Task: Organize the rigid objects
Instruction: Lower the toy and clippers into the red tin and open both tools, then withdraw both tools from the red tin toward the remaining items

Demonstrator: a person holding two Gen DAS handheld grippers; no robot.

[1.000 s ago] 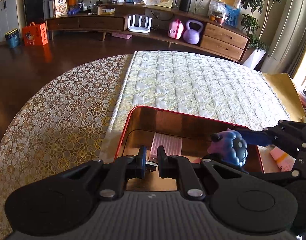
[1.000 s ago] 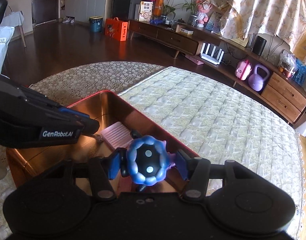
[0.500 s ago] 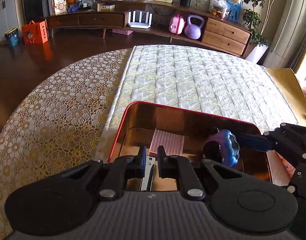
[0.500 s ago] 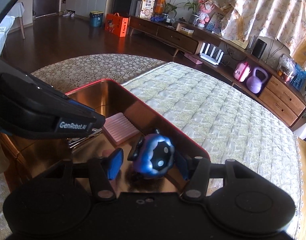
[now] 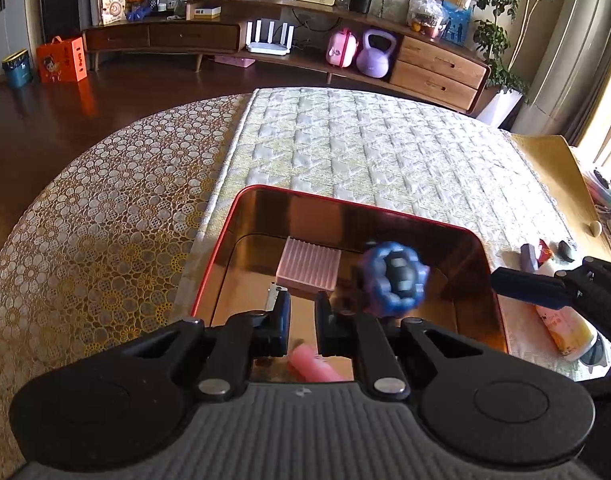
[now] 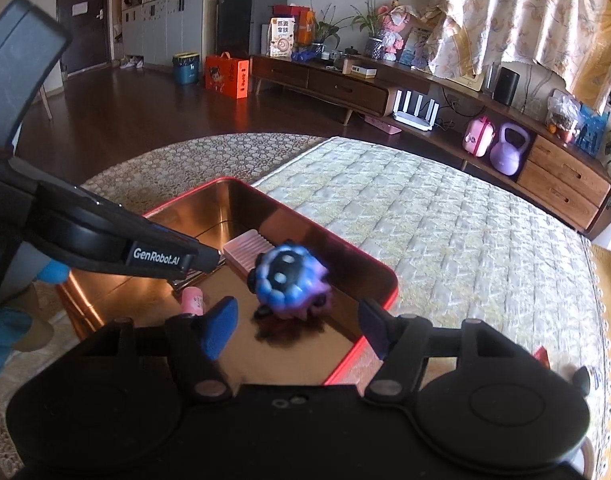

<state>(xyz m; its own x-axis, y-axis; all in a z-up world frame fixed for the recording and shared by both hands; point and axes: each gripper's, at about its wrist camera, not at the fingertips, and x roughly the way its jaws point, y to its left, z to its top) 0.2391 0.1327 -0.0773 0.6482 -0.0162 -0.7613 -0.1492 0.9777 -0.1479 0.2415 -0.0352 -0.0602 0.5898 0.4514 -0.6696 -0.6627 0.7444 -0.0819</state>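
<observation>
- The left gripper (image 6: pixel 197 260) carries the white writing "GenRobot.AI" on its side; its fingers are nearly closed with only a narrow gap, and they seem to hold nothing, while half a second ago a metal stapler was between them.
- The stapler (image 5: pixel 274 294) now lies in the red-rimmed tin (image 5: pixel 241 216), just in front of the left fingers.
- A pink ribbed block (image 5: pixel 309 266) rests near the far wall of the tin.
- The blue ball toy (image 6: pixel 287 282), held a second ago, now lies free on the tin's floor near its right side.
- The right gripper (image 6: pixel 297 330) is spread wide, released and empty.
</observation>
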